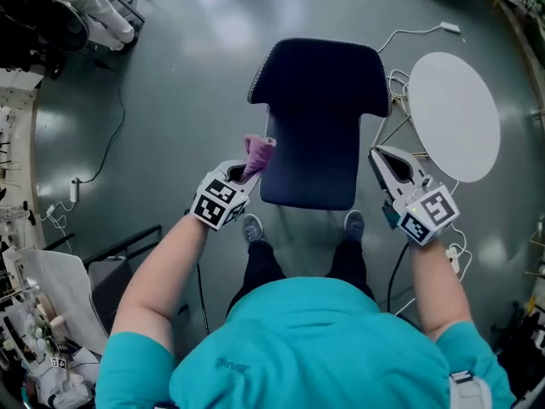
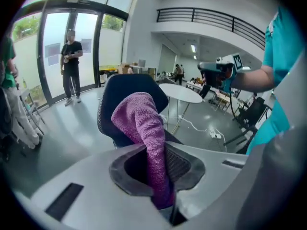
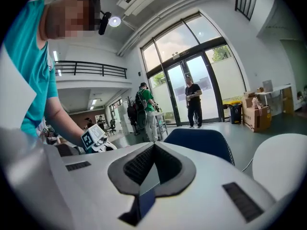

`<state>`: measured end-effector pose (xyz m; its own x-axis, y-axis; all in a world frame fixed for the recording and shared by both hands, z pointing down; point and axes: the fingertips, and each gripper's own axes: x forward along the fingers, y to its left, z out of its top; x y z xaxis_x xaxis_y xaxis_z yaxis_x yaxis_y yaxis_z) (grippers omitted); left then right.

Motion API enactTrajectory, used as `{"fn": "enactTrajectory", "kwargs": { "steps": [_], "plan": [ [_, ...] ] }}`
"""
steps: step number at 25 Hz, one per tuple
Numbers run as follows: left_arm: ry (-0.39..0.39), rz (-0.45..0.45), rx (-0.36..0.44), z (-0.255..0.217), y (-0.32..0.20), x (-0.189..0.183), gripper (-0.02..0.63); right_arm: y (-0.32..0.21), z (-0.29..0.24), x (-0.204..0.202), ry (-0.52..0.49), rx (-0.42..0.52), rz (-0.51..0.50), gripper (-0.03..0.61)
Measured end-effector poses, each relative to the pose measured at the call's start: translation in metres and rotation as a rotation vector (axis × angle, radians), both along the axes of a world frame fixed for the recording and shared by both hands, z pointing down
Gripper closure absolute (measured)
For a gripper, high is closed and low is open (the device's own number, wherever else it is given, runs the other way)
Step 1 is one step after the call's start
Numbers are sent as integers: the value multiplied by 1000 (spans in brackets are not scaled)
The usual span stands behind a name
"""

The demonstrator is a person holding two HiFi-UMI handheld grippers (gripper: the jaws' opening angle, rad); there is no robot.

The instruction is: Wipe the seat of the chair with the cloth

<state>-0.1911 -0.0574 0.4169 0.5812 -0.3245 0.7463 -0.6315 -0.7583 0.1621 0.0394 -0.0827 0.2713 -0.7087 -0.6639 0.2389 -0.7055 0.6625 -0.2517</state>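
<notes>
Left tool [image 2: 160, 176]: clenched on cloth [image 2: 144, 128] (purple, its folds standing up past the jaws)
Right tool [image 3: 153, 151]: jaws together, empty
Chair seat [image 1: 311, 164]: between both tools, seen whole only from head view
Cloth position: just beside seat's left edge, contact unclear

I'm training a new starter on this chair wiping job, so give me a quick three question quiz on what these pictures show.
1. True or false: the right gripper holds the cloth.
2. What stands on the person's right of the chair? A, a round white table; B, a red bin; C, a ladder.
3. Fill in: the left gripper is shut on a cloth coloured ___.

Key: 1 false, its jaws are together with nothing between them; 2 A; 3 purple.
</notes>
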Motion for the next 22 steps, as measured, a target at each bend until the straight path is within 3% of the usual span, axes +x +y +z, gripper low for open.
{"fn": "enactTrajectory", "kwargs": {
  "steps": [3,8,12,16,19,22],
  "plan": [
    [-121,59,-6,68,-28,9,560,-21,53,-2,21,-14,-29,588],
    [-400,228,76,177,-75,19,560,-35,125,-8,37,-41,-84,588],
    [-551,330,56,248,-106,22,560,-26,172,-14,36,-82,-125,588],
    [-648,414,102,285,-141,35,560,-17,206,-7,4,-156,-119,588],
    [-711,456,180,296,-171,44,560,-14,224,-4,11,-187,-122,588],
    [-782,566,279,305,-190,54,560,-12,234,-12,12,-195,-143,588]
  ]
}}
